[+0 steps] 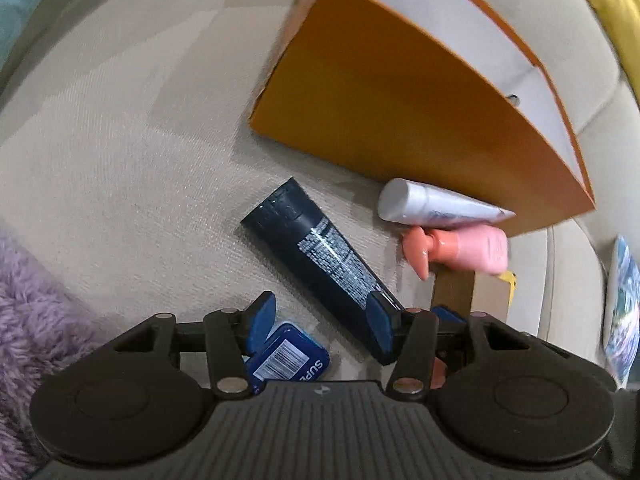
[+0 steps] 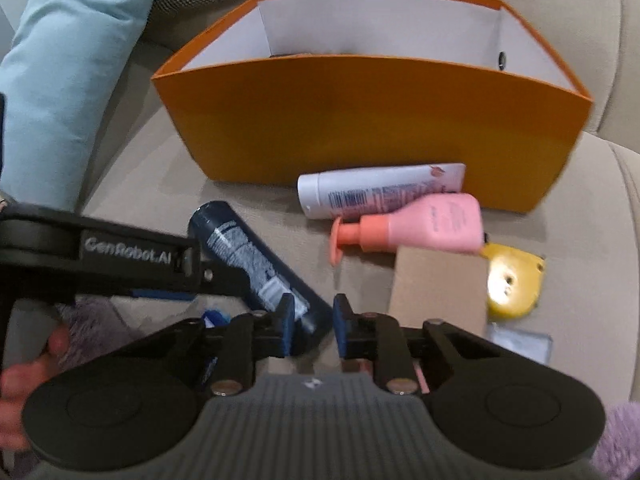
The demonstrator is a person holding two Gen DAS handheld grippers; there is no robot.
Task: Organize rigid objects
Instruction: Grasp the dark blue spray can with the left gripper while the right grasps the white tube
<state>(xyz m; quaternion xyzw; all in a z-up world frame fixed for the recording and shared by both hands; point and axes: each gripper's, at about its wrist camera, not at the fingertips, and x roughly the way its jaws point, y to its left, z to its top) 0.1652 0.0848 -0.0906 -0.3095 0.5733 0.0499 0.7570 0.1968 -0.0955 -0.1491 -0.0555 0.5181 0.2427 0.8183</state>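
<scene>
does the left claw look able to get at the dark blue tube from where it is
Probably yes: the left claw is open just above the dark blue tube, which lies uncovered on the cushion, with nothing between them.

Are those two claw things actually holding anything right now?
No. The left tool is wide open above the dark tube. The right tool is open too, its fingers straddling the tube's crimped end without pinching it.

Orange box [image 2: 360, 120], pink bottle [image 2: 436, 224], white tube [image 2: 376, 190], yellow tape measure [image 2: 512, 280].
</scene>
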